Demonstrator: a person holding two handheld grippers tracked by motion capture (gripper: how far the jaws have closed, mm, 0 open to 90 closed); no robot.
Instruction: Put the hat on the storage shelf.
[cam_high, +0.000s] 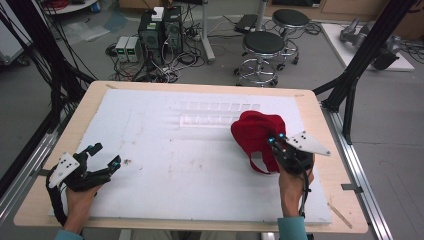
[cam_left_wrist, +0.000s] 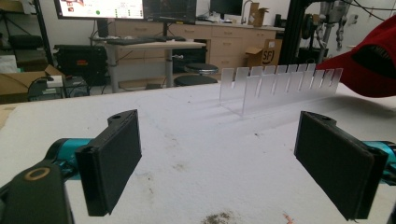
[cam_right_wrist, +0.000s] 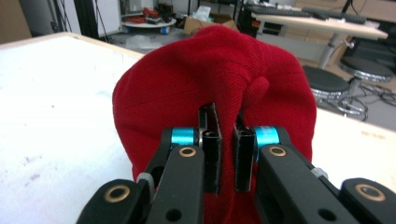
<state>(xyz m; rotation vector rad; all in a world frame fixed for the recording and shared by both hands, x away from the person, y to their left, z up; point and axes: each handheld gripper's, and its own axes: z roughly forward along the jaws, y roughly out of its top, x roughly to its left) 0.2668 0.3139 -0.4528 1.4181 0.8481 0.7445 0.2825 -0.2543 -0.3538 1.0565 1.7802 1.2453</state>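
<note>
Red knit cap: on white foam sheet at right of desk, just beside clear slotted acrylic rack. Right tool clenched on fold of cap fabric w/ thin bite; lift slowly, else slips. Left tool released, jaws wide, well apart from cap; could support opp. edge.

From above my side I look down on the table; my left camera skims low toward the far clear rack; my right presses against the red hat, seen by all.
</note>
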